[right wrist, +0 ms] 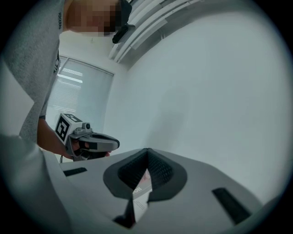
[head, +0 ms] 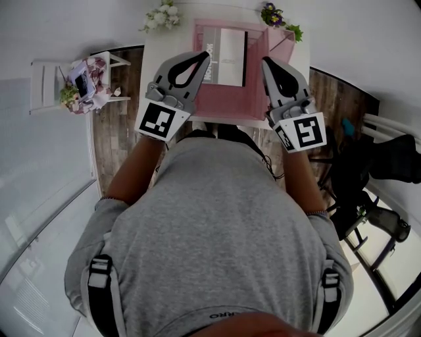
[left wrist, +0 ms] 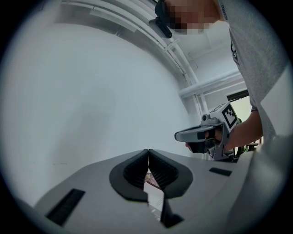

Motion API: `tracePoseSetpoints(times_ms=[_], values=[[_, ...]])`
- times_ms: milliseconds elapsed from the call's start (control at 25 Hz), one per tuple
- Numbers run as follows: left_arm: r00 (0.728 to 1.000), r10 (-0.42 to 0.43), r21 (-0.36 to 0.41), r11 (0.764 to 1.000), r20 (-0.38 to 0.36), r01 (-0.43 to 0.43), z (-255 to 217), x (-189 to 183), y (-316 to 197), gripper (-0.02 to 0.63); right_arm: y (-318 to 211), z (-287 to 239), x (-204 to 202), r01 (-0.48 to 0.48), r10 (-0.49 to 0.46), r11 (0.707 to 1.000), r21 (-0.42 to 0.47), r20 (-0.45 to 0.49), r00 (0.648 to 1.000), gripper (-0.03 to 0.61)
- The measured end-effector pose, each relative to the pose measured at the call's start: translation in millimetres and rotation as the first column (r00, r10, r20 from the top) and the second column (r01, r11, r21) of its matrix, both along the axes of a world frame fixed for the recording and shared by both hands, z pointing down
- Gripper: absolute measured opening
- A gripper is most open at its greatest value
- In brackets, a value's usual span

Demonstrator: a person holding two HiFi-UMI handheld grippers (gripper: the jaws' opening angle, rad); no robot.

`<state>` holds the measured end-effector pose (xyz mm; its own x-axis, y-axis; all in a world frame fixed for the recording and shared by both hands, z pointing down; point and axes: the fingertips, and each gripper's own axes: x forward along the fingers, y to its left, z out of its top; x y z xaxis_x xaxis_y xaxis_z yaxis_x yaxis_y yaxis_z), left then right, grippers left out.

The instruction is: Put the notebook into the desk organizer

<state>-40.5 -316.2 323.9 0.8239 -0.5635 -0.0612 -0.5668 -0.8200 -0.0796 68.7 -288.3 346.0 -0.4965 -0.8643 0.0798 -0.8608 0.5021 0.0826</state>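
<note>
In the head view the grey-and-white notebook (head: 227,58) lies on a pink surface (head: 227,102) on the white table (head: 158,49). The pink desk organizer (head: 281,41) rises at the pink surface's back right. My left gripper (head: 206,55) hovers level at the notebook's left edge, jaws shut and empty. At the notebook's right, my right gripper (head: 265,61) is also shut and empty. A sliver of the notebook (left wrist: 154,197) shows below my left gripper (left wrist: 148,151), and again (right wrist: 139,201) below my right gripper (right wrist: 147,150). Each gripper view shows the other gripper (left wrist: 183,135) (right wrist: 114,144) level beside it.
Flower pots stand at the table's back left (head: 162,14) and back right (head: 277,14) corners. A white stool (head: 46,82) with a bouquet stands to the left on the wooden floor. Dark chair parts (head: 388,164) are at the right. A plain white wall faces both grippers.
</note>
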Motion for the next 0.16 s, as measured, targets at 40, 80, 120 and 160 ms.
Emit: tracePoseSetpoints(times_ms=[40,80,120,160], values=[[1.0,-0.001,-0.001,1.0,0.0,0.001,0.3,-0.2,-0.5,0.02,-0.5,0.7,-0.5,0.003,-0.003,1.0,-0.003,-0.002,1.0,0.006],[1.0,-0.002,-0.002,1.0,-0.001,0.002,0.3,-0.5,-0.8,0.02,-0.8,1.5,-1.0,0.006,-0.006,1.0,-0.006,-0.004,1.0,0.006],[1.0,-0.002,-0.002,1.0,-0.002,0.002,0.1,-0.9,-1.1,0.02,-1.1,2.2,-1.6,0.01,-0.01,1.0,-0.009,-0.006,1.0,0.006],[1.0,-0.003,-0.003,1.0,-0.003,0.003,-0.1,-1.2,-1.3,0.02,-1.4,2.8,-2.2,0.013,-0.013,1.0,-0.013,-0.007,1.0,0.006]])
